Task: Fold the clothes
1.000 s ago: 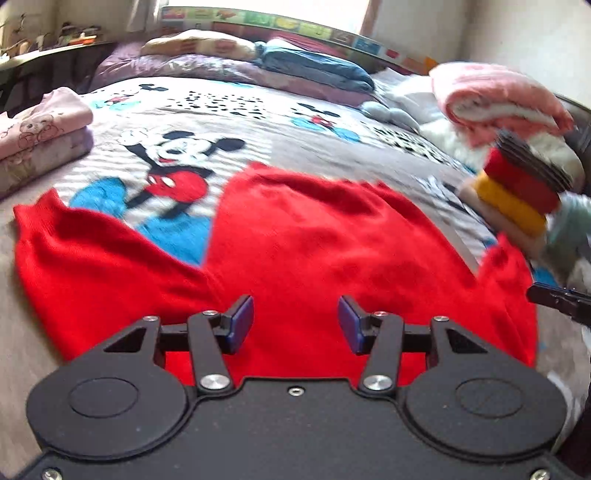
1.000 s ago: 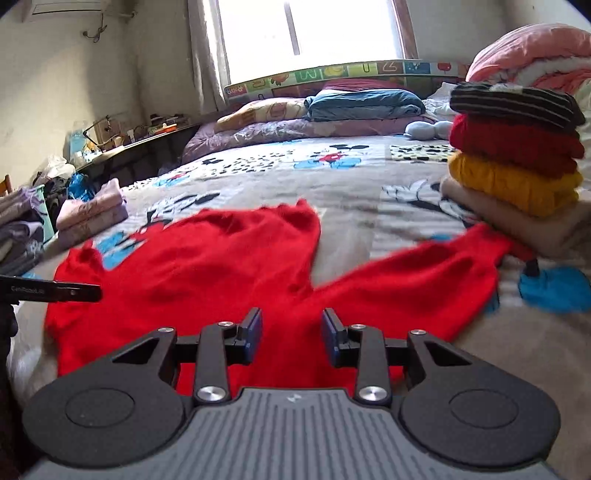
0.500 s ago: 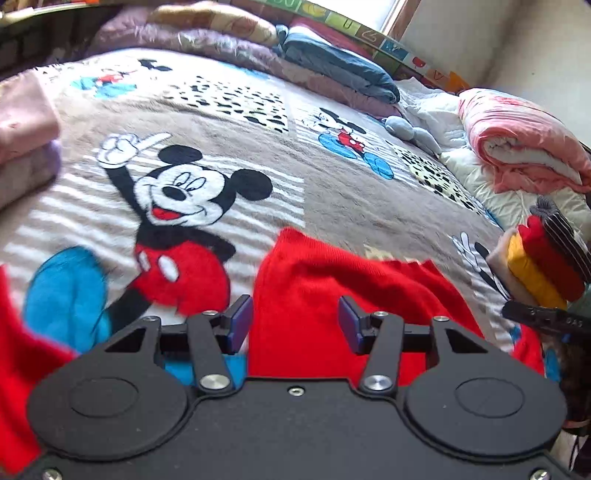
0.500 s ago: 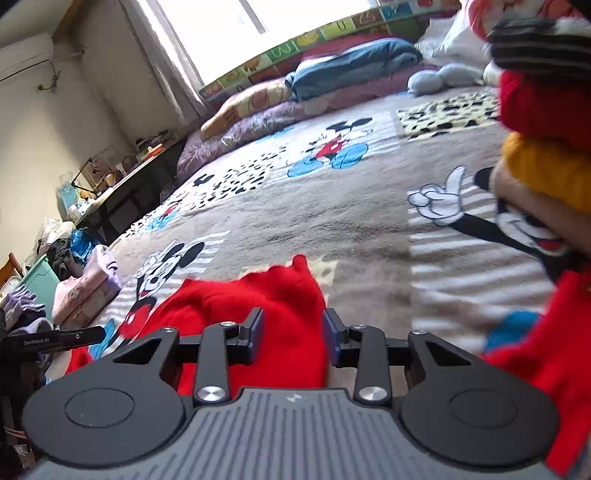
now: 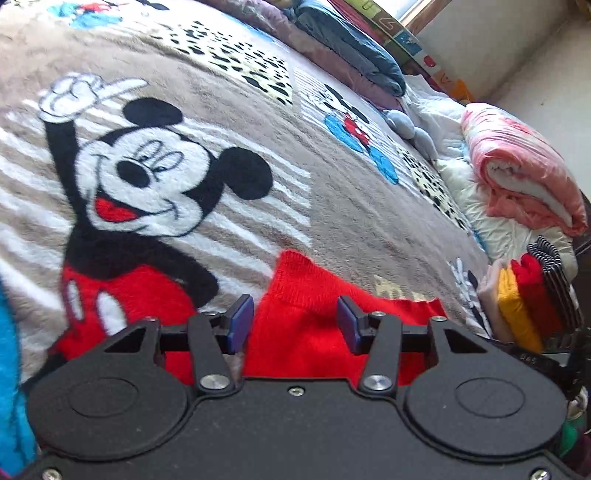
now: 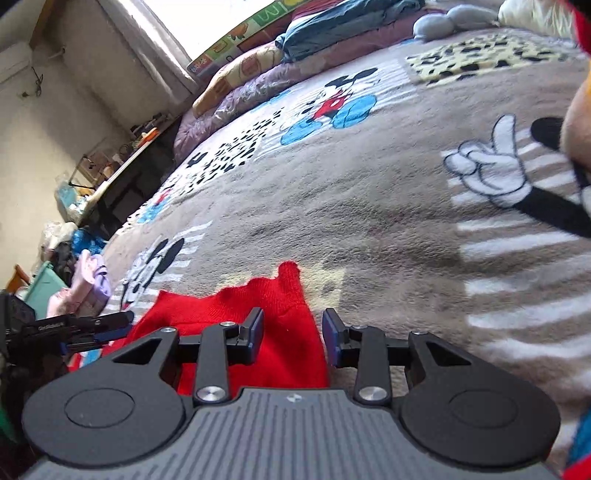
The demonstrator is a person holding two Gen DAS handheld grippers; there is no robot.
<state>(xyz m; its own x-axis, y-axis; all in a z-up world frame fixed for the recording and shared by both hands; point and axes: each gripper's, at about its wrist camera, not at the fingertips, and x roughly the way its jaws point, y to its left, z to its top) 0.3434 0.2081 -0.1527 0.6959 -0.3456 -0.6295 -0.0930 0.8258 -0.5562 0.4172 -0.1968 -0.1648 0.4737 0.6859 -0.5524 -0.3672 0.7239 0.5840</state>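
A red knit sweater [image 5: 325,332] lies flat on the Mickey Mouse blanket [image 5: 332,192]. My left gripper [image 5: 295,325] is open low over the sweater's far left corner, the red cloth showing between its blue pads. In the right wrist view the same sweater [image 6: 280,325] ends in a small pointed corner. My right gripper [image 6: 291,336] is open over that far right corner, the knit edge lying between its fingers. The left gripper [image 6: 92,325] shows at the left edge of the right wrist view.
A stack of folded clothes [image 5: 528,295], striped, red, yellow and cream, stands at the right. A rolled pink quilt [image 5: 524,173] and pillows [image 6: 351,26] lie at the bed's head. Folded pink and purple garments [image 6: 88,284] sit at the left edge, a cluttered shelf [image 6: 122,158] beyond.
Both grippers have moved forward across the sweater from its near hem to its far edge and dropped closer to the blanket. Their jaws stay open.
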